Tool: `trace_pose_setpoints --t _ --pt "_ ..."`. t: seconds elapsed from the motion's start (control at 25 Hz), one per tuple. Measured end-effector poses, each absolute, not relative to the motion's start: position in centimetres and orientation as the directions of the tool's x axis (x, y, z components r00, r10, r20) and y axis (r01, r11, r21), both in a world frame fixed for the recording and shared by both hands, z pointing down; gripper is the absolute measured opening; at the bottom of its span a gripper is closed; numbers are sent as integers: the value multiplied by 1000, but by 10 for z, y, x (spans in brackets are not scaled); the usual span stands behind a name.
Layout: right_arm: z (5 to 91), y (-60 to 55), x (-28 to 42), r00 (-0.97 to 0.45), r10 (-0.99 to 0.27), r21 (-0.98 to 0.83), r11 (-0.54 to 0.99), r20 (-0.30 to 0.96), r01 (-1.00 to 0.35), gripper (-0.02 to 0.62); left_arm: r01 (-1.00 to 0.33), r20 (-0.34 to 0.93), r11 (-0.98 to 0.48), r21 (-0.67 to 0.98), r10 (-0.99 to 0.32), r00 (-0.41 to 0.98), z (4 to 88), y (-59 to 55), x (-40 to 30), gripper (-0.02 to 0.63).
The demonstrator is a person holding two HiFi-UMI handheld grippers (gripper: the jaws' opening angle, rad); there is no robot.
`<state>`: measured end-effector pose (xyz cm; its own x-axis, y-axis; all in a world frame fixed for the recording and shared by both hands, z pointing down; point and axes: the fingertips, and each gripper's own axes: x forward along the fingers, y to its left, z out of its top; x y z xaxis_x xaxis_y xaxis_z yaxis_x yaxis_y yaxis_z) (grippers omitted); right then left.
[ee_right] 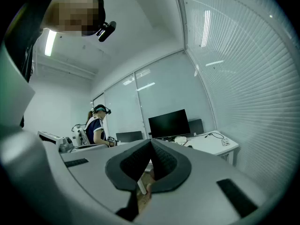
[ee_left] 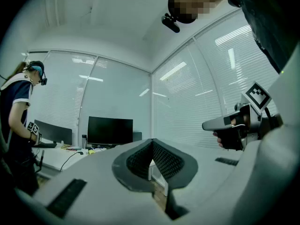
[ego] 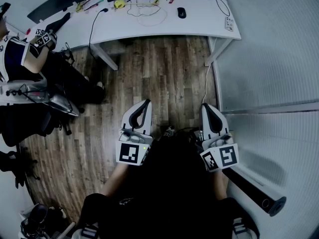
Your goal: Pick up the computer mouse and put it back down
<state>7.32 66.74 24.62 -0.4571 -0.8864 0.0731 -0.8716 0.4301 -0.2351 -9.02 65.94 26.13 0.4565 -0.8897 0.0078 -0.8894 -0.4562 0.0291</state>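
Note:
The black computer mouse lies on the white desk at the far end of the head view, well beyond both grippers. My left gripper and right gripper are held side by side over the wooden floor, pointing level toward the desk. In the left gripper view the left gripper's jaws meet with nothing between them. The right gripper's jaws are pressed together the same way in the right gripper view, also with nothing held. The right gripper also shows from the side in the left gripper view.
Cables, a yellow object and a power strip lie on the desk. A dark monitor stands at its back. Another person with grippers stands at a second desk on the left. A blind-covered glass wall runs along the right.

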Motion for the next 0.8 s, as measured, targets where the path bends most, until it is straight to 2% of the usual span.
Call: trace_pose_setpoints --t 0.36,0.8 --pt "249 676 109 -489 -868 -220 461 93 -860 -2 -902 55 -431 26 -900 432 273 677 -56 6" --pt "259 669 124 -442 -886 -166 419 140 -892 0 -886 39 -463 27 -885 464 268 656 -34 5"
